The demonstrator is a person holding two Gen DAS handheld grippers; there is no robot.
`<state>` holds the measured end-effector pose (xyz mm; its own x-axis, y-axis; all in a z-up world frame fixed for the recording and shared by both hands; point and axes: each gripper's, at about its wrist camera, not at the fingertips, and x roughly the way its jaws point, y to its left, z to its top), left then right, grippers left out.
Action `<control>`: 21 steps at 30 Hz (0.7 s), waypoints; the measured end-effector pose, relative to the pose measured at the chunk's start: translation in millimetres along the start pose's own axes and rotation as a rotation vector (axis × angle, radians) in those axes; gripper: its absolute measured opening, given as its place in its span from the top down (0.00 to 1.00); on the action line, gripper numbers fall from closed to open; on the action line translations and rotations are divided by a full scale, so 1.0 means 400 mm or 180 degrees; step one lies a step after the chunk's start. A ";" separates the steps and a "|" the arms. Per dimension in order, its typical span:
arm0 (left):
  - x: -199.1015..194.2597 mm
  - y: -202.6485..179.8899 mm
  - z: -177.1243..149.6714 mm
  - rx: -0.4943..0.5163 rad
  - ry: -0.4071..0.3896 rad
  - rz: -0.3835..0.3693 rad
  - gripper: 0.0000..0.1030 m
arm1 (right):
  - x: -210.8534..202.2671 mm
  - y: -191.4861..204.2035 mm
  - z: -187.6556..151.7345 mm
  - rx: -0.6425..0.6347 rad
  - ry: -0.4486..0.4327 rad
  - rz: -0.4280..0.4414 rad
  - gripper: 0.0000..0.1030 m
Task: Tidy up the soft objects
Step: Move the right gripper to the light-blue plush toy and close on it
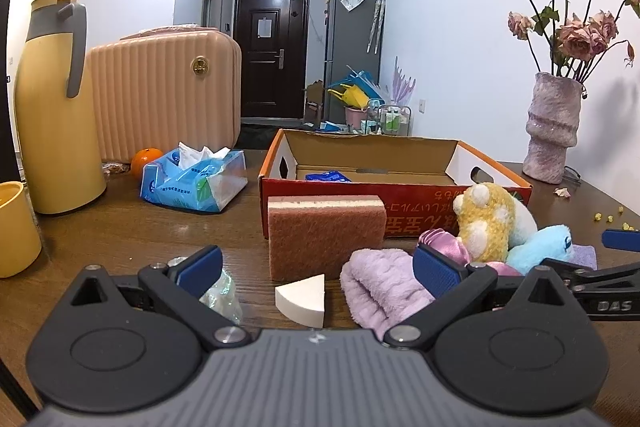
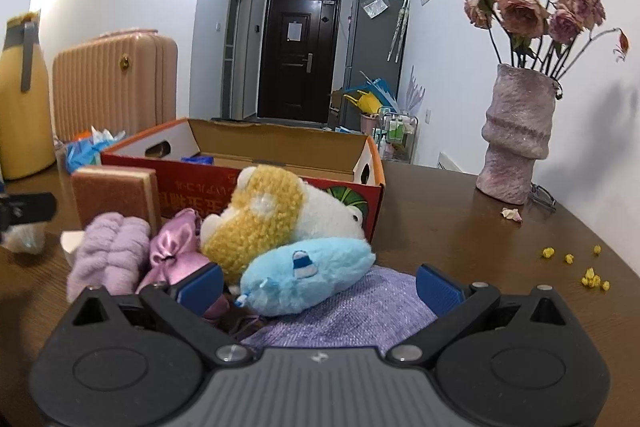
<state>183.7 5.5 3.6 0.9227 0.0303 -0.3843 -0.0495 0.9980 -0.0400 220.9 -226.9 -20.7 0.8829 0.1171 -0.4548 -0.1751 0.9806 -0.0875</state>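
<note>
Both grippers poised, nothing picked up yet.

Left gripper and right gripper gape wide, empty; the soft toys are heaped before the box. Next, I'd guess: pinch, lift in.

The cardboard box stands open at the top, its floor mostly bare – only a blue packet lies near the left wall. Its near wall is crowded: the sponge stands upright against it on the left, and the yellow-and-white plush leans on it to the right. In front of those, the lilac fluffy cloth, the pink satin pouch and the blue plush are packed together, touching. Bare tabletop lies right of the box – only the vase and scattered yellow bits there. Left of the box, the tissue pack and yellow jug stand well back.
</note>
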 end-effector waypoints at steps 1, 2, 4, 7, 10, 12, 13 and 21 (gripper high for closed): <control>0.000 -0.001 0.000 0.0001 0.0002 0.0001 0.00 | 0.013 0.005 -0.001 -0.0046 0.0005 -0.0022 0.00; 0.000 -0.001 0.000 0.0002 0.0005 0.0005 0.00 | 0.024 0.009 -0.002 -0.0083 0.0010 -0.0037 0.01; 0.002 -0.001 -0.001 0.0001 0.0013 0.0013 0.00 | 0.047 0.017 -0.003 -0.0147 0.0032 -0.0043 0.06; 0.005 0.000 -0.001 -0.0004 0.0024 0.0018 0.00 | 0.076 0.017 -0.001 -0.0128 0.0103 0.0021 0.12; 0.008 0.001 -0.003 -0.0004 0.0044 0.0022 0.00 | 0.098 0.012 0.000 -0.0084 0.0201 0.0071 0.21; 0.010 0.001 -0.003 -0.0003 0.0052 0.0023 0.00 | 0.106 0.009 -0.002 -0.0064 0.0263 0.0115 0.27; 0.010 0.001 -0.004 -0.0002 0.0053 0.0023 0.00 | 0.107 0.008 -0.004 -0.0054 0.0262 0.0137 0.35; 0.018 0.002 -0.007 -0.0002 0.0092 0.0025 0.00 | 0.079 0.017 -0.007 -0.0114 0.0091 0.0166 0.45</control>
<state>189.2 6.4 -1.7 0.9108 0.0365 -0.4113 -0.0569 0.9977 -0.0375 246.3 -216.8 -38.0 0.8595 0.1629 -0.4846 -0.2366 0.9670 -0.0946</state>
